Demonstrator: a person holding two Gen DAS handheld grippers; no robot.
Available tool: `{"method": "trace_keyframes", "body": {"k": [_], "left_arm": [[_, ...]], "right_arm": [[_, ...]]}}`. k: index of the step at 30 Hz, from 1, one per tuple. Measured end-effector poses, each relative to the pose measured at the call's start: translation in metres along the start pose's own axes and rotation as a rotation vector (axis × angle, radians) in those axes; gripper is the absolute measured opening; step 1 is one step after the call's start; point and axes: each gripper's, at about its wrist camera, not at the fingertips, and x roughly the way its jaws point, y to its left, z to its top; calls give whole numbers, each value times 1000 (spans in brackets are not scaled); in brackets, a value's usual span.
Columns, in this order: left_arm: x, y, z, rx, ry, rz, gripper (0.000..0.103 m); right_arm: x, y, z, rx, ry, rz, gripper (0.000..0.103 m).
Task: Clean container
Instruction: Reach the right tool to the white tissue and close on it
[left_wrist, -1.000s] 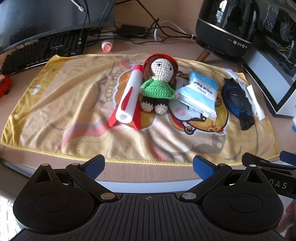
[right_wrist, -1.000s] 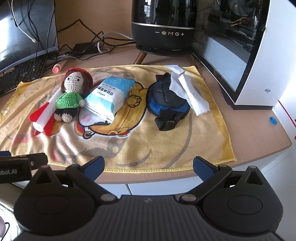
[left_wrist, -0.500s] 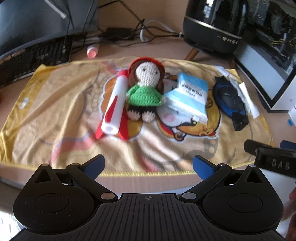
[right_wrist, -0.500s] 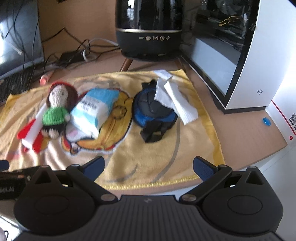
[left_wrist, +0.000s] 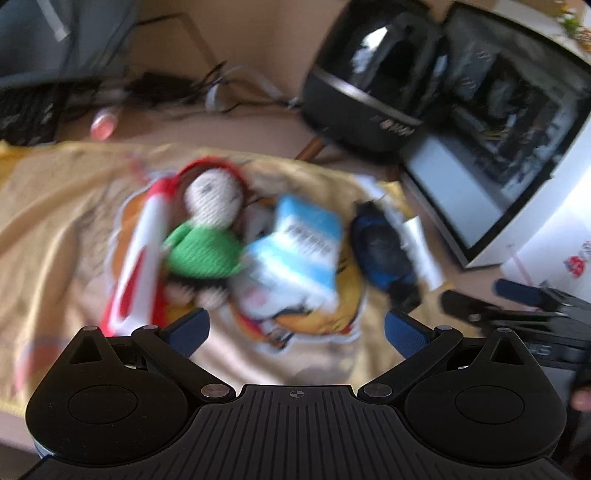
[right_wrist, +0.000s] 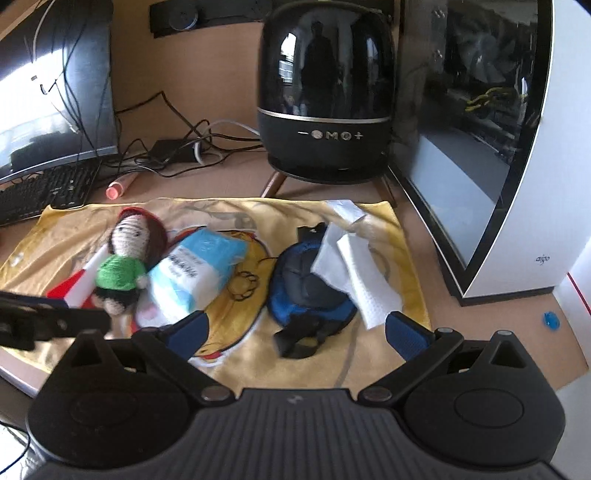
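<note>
Both grippers gape wide and empty above the yellow towel (right_wrist: 229, 212).
The blue pouch (right_wrist: 308, 286) under a white tissue (right_wrist: 364, 280) lies just ahead of the right gripper (right_wrist: 295, 328); the left gripper (left_wrist: 295, 330) faces the doll (left_wrist: 207, 236).

Both rigs look like twins: the left gripper (left_wrist: 295, 328) and right gripper (right_wrist: 295, 328) are matte black plastic with a ribbed, grooved plate in the middle and a big round disc housing on each side, each topped by a little triangular cutout. Angled black link arms run from silver pivot screws out to stubby fingers capped with blue pads (left_wrist: 188, 328), and there's a tiny crosshair mark at the centre of the left one's plate. Seen from the side, the right one has white lettering on its black body, too blurry to read.
</note>
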Motion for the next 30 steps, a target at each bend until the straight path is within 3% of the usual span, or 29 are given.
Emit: {"method": "trace_keyframes", "body": {"k": [3,6,7,9,12,20,22,23,25,27,30], "left_arm": [[6,-28,9,145,-16,-24,103],[16,-51,16,260,9,-50,103],[23,-58,17,289,27,-51,103],[39,-67,20,309,72,-9,103],[54,-68,23,260,120,21,103],[56,-50,23,99,130,87,103],[50,-46,25,64,116,100,103],[47,-44,26,55,106,112,103],[39,-39,26,51,74,142,103],[30,-32,25,62,40,187,103],[20,-13,22,34,42,302,103]], "right_arm": [[29,-12,19,-29,-50,36,88],[59,-44,31,25,0,92,62],[71,-55,35,57,22,132,59],[96,-73,39,124,74,196,61],[118,-83,44,159,112,237,75],[132,-83,52,128,141,309,73],[136,-83,54,121,148,327,54],[137,-83,55,117,152,336,52],[141,-83,57,109,159,354,29],[144,-83,59,101,167,373,12],[147,-80,66,101,181,393,12]]}}
